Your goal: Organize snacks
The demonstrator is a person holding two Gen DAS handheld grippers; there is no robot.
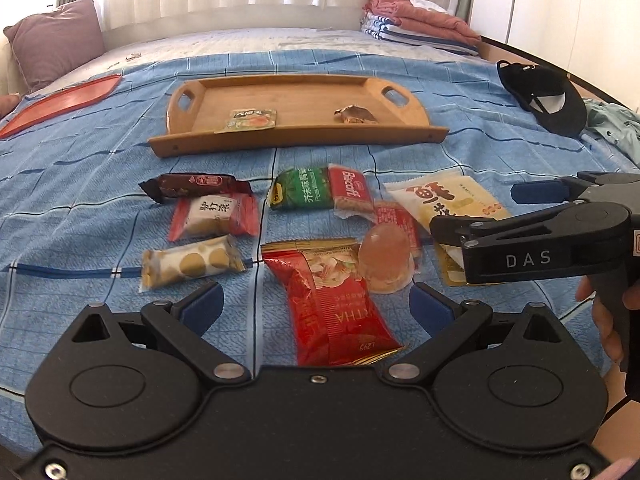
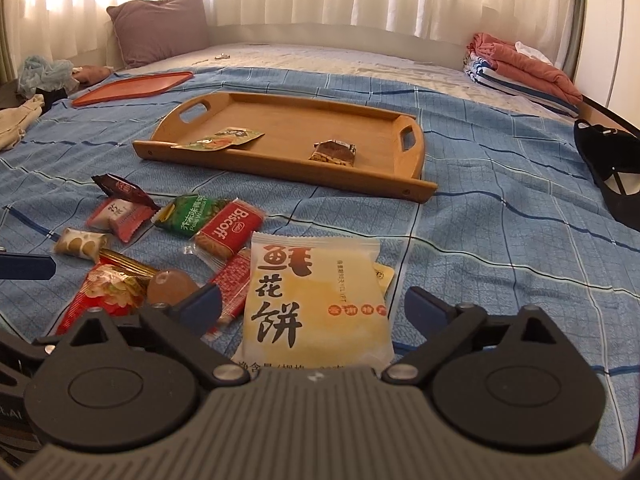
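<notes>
On a blue bedspread (image 1: 100,184), a wooden tray (image 1: 298,98) holding 2 snacks: green packet (image 1: 250,119) and brown bar (image 1: 356,115). Nearer, loose snacks in a cluster. Left gripper (image 1: 316,300) spread wide above the red nut bag (image 1: 332,304), not touching. Right gripper (image 2: 312,306) wide apart around the yellow pastry pack (image 2: 316,300), pads clear of it.

On the blue checked bedspread (image 1: 100,184) lies a wooden tray (image 1: 298,136) holding two small packets. Nearer, snacks are scattered: a red nut bag (image 1: 332,304) between the wide-spread jaws of the left gripper (image 1: 316,300), with a jelly cup (image 1: 384,260) just beside it. The right gripper (image 1: 500,216) reaches in over a yellow pastry packet (image 1: 444,200).
</notes>
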